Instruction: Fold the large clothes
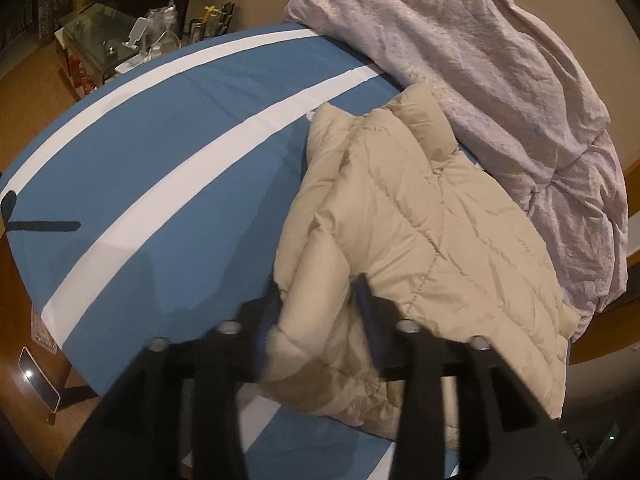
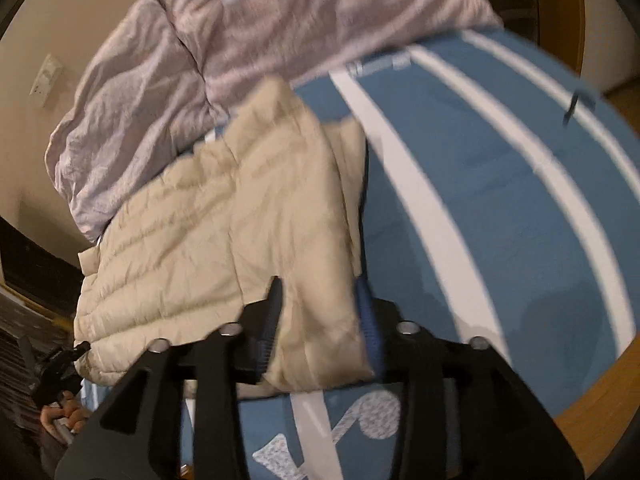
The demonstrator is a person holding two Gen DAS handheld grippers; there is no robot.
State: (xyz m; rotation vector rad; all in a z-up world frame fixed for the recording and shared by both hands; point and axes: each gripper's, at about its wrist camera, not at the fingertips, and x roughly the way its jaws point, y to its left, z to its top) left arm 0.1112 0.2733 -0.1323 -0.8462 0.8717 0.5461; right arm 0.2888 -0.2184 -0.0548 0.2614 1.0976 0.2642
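Left wrist view: blue bed sheet w/ white stripes fills most of frame. Crumpled pale pink quilt is heaped along its far right side. Beige quilted puffer jacket lies folded on the sheet, its collar end touching the quilt. Left gripper is clamped on a thick fold at the jacket's near edge. A phone lies on the wood floor, lower left.

Right wrist view: same sheet, quilt at top, jacket left of centre. Right gripper pinches the jacket's near corner, fabric bunched btwn its fingers.
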